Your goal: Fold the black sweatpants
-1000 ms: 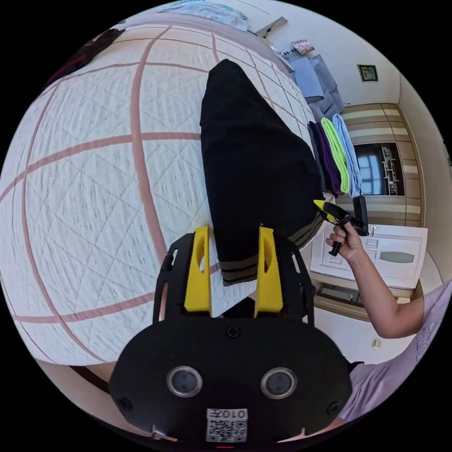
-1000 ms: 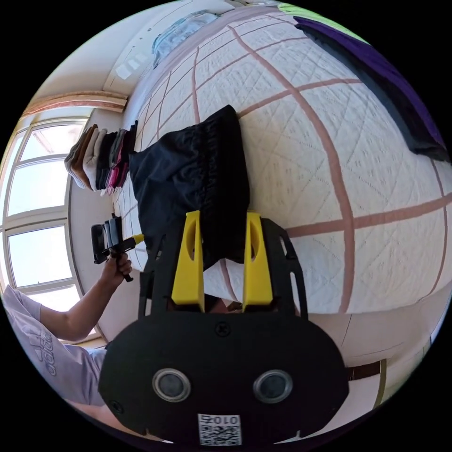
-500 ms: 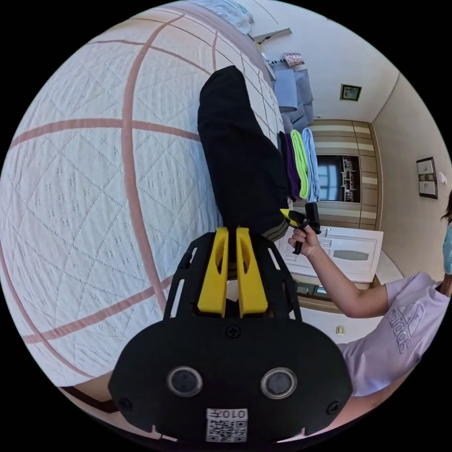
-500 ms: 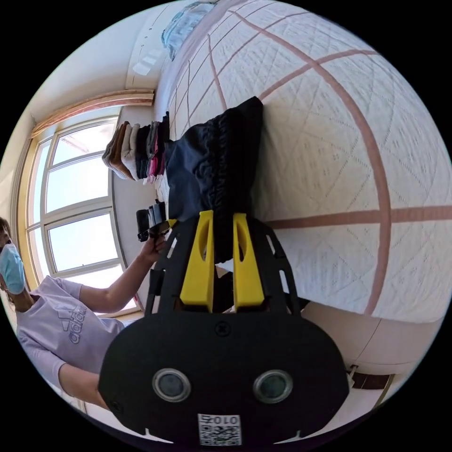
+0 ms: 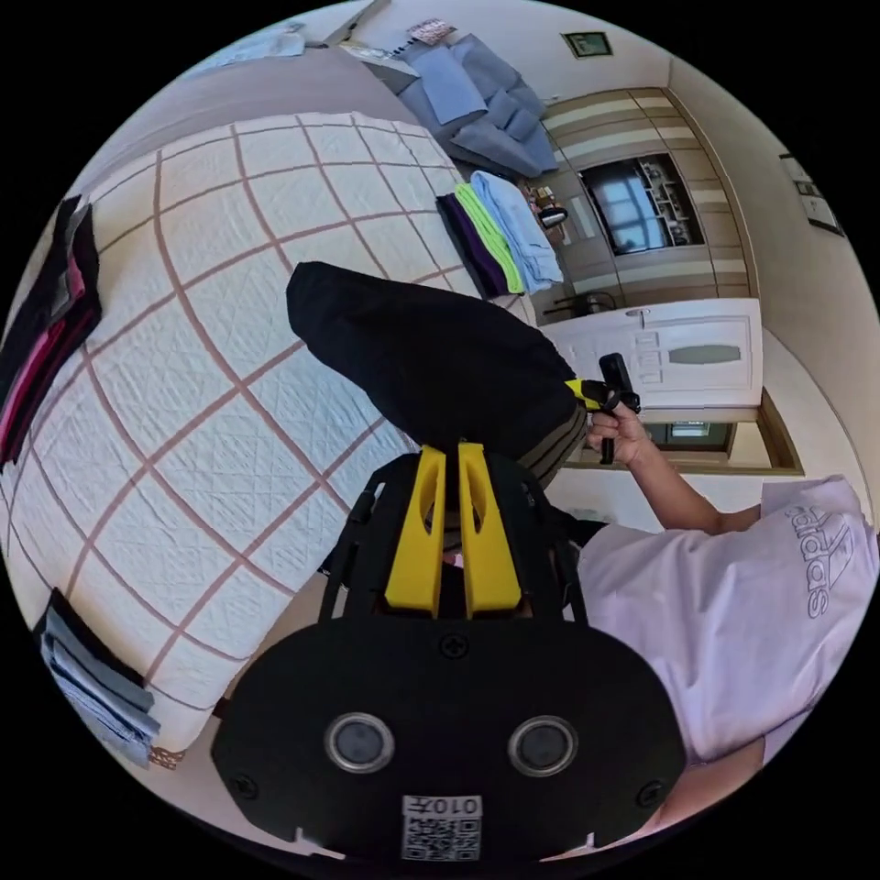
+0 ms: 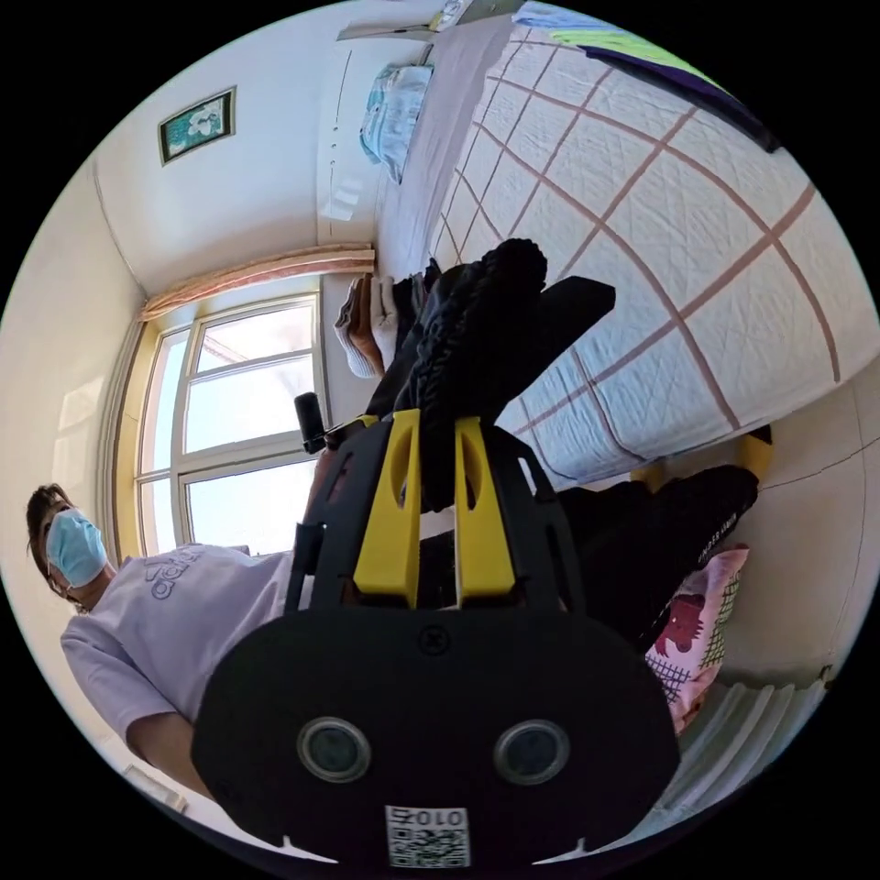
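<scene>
Black sweatpants (image 5: pixel 440 367) hang lifted above the bed (image 5: pixel 211 385), held at two ends. My left gripper (image 5: pixel 447 463) has its fingers clamped on the striped cuff, and my right gripper (image 6: pixel 431 435) has its fingers clamped on the gathered waistband.

"adidas" on person's lilac T-shirt (image 5: pixel 733 596); other print illegible.

Bed (image 5: pixel 183 385): white quilted cover with a pink grid. Folded stack in purple, green and light blue (image 5: pixel 500 234) on the far corner. Dark and pink folded clothes (image 5: pixel 46 321) at another edge. Grey-blue folded pile (image 5: pixel 92 692) at the near corner. Black sweatpants (image 5: pixel 431 362) partly lifted off the cover.
</scene>
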A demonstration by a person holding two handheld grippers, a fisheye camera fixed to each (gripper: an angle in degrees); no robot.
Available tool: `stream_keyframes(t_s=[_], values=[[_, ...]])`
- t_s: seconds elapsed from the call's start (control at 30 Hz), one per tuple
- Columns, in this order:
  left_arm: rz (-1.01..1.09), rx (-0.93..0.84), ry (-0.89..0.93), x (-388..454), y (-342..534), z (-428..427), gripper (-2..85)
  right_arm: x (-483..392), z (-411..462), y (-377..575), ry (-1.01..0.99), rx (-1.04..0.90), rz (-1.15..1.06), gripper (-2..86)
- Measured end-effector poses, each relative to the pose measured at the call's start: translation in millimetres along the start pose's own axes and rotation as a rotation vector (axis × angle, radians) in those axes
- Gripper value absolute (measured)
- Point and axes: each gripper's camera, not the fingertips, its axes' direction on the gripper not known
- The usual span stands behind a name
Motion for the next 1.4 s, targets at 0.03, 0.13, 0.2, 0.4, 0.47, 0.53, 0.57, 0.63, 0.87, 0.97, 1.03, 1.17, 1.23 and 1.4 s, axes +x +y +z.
stream_keyframes(t_s=[0.03,0.13,0.2,0.4,0.47,0.53,0.57,0.63,0.87,0.97,1.03,1.17,1.23,1.4], values=[[0.037,-0.005,-0.011,18,-12,-20,1.5,-6,-2,16,-0.004,0.030,-0.007,6.9],[0.107,-0.023,-0.017,58,-50,-55,1.4,-11,-13,47,-0.027,0.121,-0.015,6.9],[0.148,-0.042,-0.018,81,-84,-68,1.4,-4,-25,60,-0.041,0.177,-0.006,7.0],[0.347,-0.123,-0.063,194,-263,-78,1.4,50,-113,66,-0.140,0.387,0.029,7.1],[0.418,-0.146,-0.079,239,-328,-76,1.5,63,-174,51,-0.150,0.476,-0.008,7.1],[0.529,-0.163,-0.092,304,-417,-76,1.5,63,-224,36,-0.134,0.548,-0.067,7.1],[0.555,-0.166,-0.097,320,-439,-77,1.5,61,-256,26,-0.115,0.598,-0.101,7.1],[0.646,-0.183,-0.114,379,-523,-81,1.5,55,-298,10,-0.076,0.668,-0.153,7.1],[0.727,-0.268,-0.271,463,-716,-69,1.1,104,-343,-65,-0.046,0.894,-0.189,7.2],[0.628,-0.312,-0.349,448,-781,-26,0.9,183,-318,-103,-0.011,0.906,-0.007,7.1],[0.525,-0.408,-0.453,425,-811,31,0.8,235,-303,-123,-0.055,0.850,0.166,7.0],[0.548,-0.477,-0.629,419,-815,75,0.7,257,-321,-134,-0.038,0.859,0.144,6.8],[0.650,-0.436,-0.575,434,-813,54,0.6,249,-341,-135,-0.017,0.855,0.109,6.9],[0.701,-0.449,-0.453,450,-819,-4,0.8,229,-396,-142,0.015,0.853,0.092,7.2]])
